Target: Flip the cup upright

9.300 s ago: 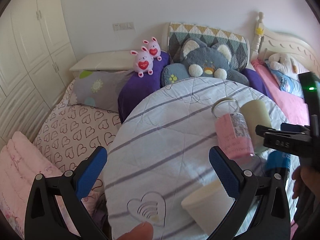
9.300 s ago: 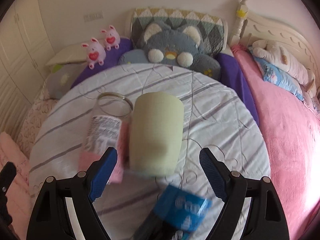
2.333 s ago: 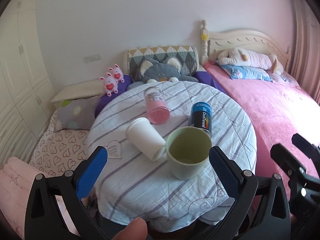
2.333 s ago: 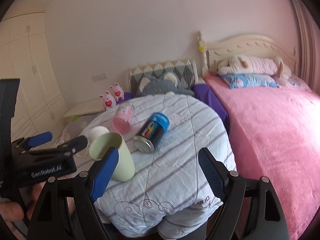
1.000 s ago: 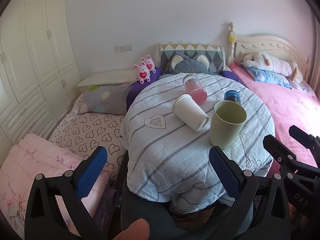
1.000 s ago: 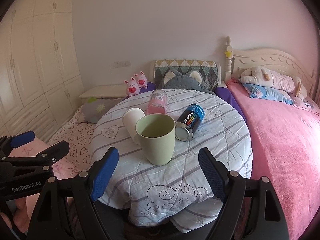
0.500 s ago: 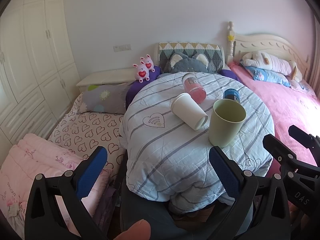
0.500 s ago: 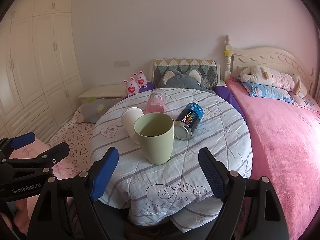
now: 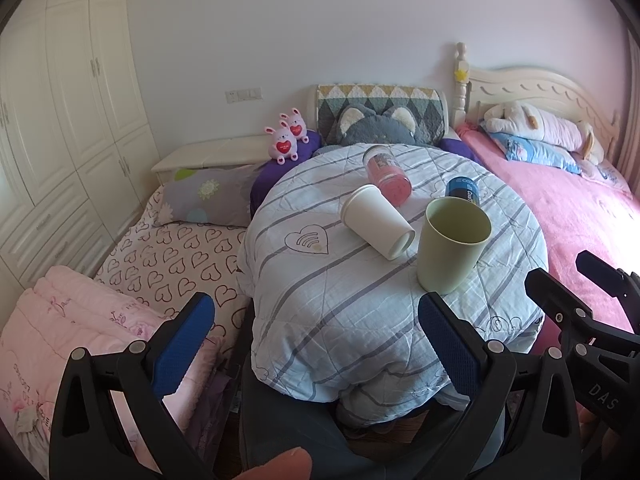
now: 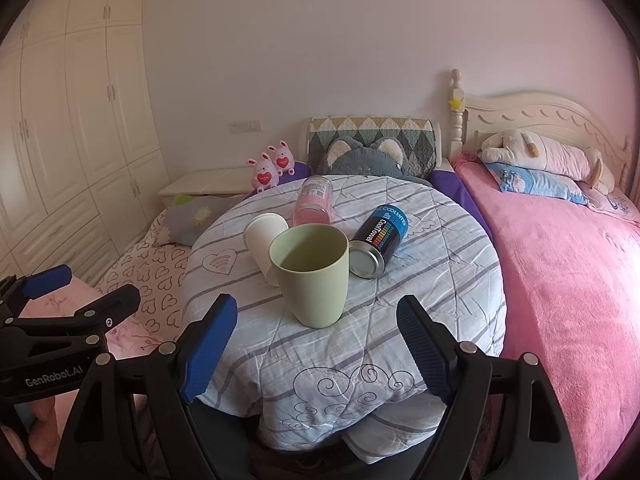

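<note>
A pale green cup (image 9: pixel 450 244) (image 10: pixel 312 276) stands upright, mouth up, near the front of a round table covered by a striped quilt (image 9: pixel 320 300) (image 10: pixel 440 280). My left gripper (image 9: pixel 316 348) is open and empty, held back from the table's front-left edge. My right gripper (image 10: pixel 316 356) is open and empty, just in front of the green cup and below it. A white paper cup (image 9: pixel 378 222) (image 10: pixel 264 242) lies on its side beside the green cup.
A pink glass jar (image 9: pixel 386 174) (image 10: pixel 314 200) and a blue can (image 9: pixel 462 190) (image 10: pixel 378 236) lie on their sides farther back. A pink bed (image 10: pixel 560 260) is on the right, heart-print bedding (image 9: pixel 172 256) and wardrobes on the left, plush toys (image 9: pixel 288 140) behind.
Both grippers have drawn slightly farther back from the table over the last second. The green cup, lying on its side 9 seconds ago, stands upright and untouched.
</note>
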Available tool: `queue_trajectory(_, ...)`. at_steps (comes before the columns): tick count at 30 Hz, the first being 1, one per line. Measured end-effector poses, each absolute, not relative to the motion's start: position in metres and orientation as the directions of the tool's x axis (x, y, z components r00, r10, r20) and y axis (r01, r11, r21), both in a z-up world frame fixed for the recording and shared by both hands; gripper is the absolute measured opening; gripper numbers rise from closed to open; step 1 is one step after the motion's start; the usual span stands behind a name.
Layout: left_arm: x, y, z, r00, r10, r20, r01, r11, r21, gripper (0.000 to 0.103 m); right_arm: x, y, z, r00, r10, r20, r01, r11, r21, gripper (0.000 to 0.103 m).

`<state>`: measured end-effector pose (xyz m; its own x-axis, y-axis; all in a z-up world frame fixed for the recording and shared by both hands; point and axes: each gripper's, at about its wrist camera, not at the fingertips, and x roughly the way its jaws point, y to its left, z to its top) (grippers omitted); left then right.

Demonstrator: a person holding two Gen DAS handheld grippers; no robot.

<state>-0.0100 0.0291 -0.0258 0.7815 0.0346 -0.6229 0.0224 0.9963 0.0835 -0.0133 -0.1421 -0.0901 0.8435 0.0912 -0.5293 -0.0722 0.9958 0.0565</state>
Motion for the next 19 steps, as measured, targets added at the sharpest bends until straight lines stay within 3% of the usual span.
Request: queue_trajectory(19,-0.0125,0.0276,-0.0304,0.782,0.002,-0.623,0.042,0.998,0.055,0.103,-0.0135,-0.1417,-0.0918,0.839,0.092,-0.537,-0.071,0.996,0.06,0.083)
